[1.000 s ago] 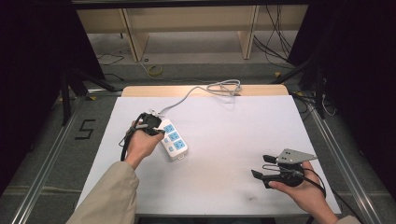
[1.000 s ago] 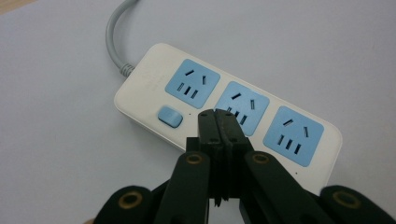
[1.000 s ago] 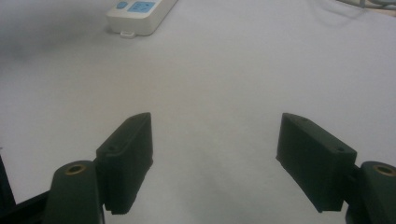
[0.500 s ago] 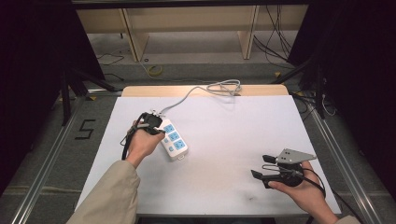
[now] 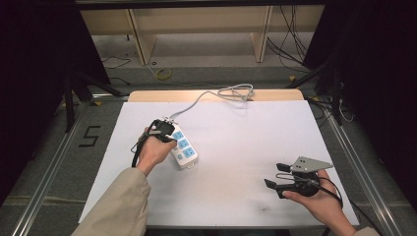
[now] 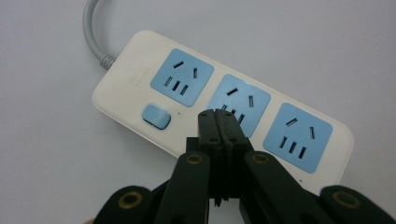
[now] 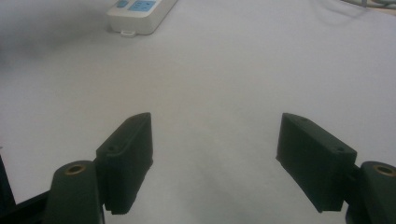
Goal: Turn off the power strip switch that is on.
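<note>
At the left-centre of the white table (image 5: 246,142), a white power strip (image 5: 184,147) with three blue sockets is being hovered over by the left gripper (image 6: 218,122), jaws pressed together, empty, above the middle socket (image 6: 240,105). Near the right front edge, the right gripper (image 5: 275,175) is being held with jaws spread wide, nothing between.

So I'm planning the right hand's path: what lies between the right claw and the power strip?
Nothing: bare white table runs from the open right claw to the power strip, in the high and right gripper views.
</note>
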`<state>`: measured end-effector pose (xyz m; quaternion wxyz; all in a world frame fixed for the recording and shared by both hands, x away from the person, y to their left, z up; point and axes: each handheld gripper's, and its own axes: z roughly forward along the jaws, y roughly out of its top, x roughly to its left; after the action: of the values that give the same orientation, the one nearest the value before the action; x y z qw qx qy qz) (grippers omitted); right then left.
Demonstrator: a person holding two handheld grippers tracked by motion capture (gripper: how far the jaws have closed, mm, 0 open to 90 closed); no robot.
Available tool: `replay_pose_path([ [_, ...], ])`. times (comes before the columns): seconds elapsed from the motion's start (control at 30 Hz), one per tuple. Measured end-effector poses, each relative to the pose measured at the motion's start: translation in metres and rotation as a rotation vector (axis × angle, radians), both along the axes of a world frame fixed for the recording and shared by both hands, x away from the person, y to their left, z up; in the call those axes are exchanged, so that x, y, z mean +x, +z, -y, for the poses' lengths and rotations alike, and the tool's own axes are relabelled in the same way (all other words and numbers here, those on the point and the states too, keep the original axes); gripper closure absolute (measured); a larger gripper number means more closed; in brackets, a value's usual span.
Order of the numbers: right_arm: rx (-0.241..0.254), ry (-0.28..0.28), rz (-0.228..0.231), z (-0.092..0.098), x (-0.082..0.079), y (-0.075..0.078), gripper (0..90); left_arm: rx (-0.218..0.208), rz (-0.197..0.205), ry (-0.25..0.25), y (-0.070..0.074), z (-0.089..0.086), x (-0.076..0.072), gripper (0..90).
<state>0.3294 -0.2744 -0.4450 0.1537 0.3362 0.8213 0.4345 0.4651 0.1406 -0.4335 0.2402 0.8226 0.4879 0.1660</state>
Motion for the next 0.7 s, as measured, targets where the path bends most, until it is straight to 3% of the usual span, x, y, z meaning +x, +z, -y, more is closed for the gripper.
replay_pose_path([
  [0.7, 0.0, 0.001, 0.0, 0.0003, -0.0001, -0.0001, 27.3, 0.039, -0.036, -0.006, -0.0099, 0.0034, 0.005, 90.0],
])
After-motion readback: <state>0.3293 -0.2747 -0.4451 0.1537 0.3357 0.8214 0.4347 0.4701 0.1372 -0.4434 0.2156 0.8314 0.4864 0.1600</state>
